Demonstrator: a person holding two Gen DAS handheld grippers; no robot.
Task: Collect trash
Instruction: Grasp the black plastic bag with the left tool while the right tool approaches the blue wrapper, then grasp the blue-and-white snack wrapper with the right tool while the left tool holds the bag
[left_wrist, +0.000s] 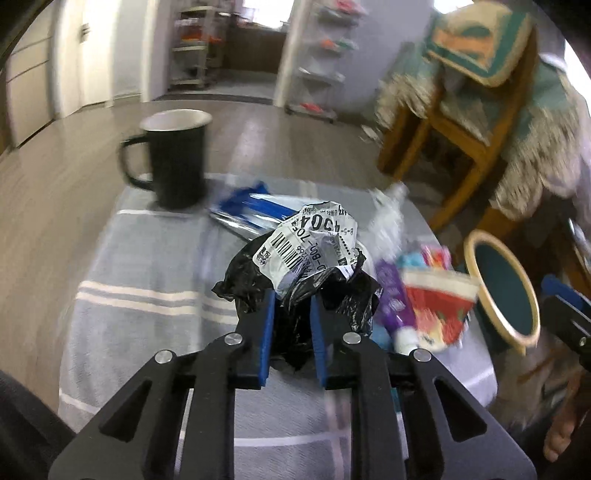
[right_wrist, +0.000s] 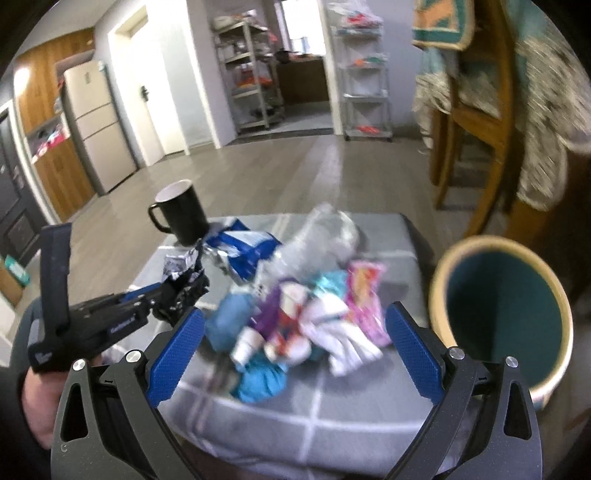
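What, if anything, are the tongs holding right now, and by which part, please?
The left tongs pinch the crumpled black bag with a label by its lower black bunch; the right tongs hold nothing.

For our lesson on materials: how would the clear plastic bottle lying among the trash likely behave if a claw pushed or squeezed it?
The bottle lies on its side on the cloth, so a push would probably roll it. It looks clear and empty, so it is likely light. Its walls look crumpled, so it would likely give under a squeeze.
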